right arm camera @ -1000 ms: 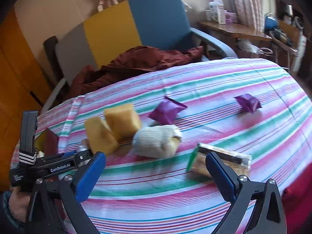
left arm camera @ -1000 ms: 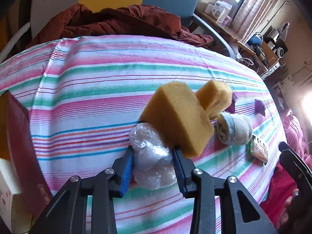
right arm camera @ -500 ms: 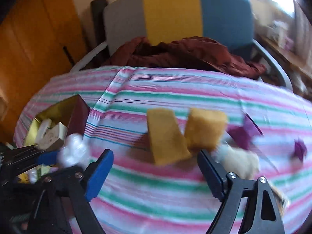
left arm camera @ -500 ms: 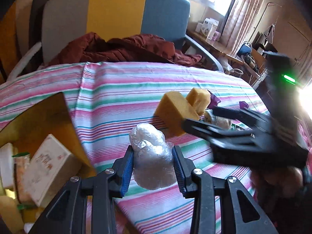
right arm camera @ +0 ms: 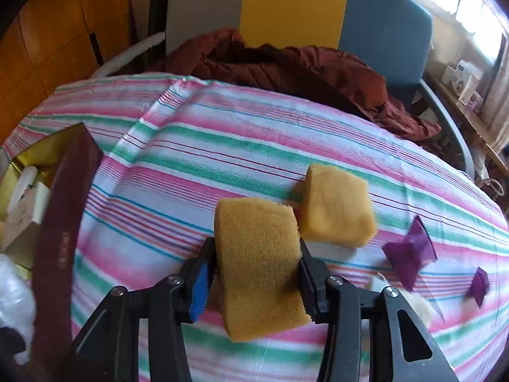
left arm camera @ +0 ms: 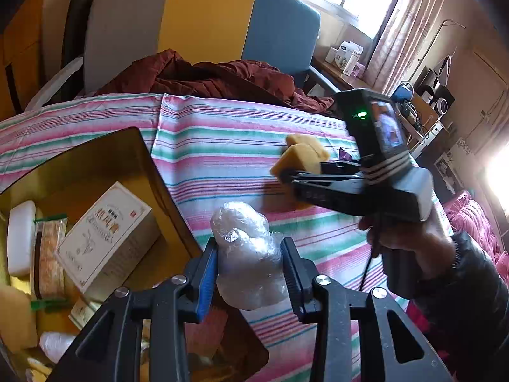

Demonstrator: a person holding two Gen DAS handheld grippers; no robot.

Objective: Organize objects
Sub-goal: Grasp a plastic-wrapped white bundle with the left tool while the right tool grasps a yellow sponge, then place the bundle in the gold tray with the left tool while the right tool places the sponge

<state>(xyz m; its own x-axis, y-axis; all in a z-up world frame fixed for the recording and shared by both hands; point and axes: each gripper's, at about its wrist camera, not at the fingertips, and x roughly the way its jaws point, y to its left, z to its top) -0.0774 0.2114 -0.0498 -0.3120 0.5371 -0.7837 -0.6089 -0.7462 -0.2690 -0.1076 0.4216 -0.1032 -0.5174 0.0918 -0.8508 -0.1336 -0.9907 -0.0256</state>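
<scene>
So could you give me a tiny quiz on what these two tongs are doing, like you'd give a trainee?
1. True or false: the left tongs are shut on a crumpled clear plastic bag.
2. What do the right tongs grip? A) a purple paper shape B) a yellow sponge C) a white box
3. Fill in: the gold box with items already in it lies to the ____ of the plastic bag in the left wrist view.

Key: 1 true. 2 B: the yellow sponge, on which the jaws have just been closing; a second sponge lies behind it on the striped cloth. 3 left.
</scene>
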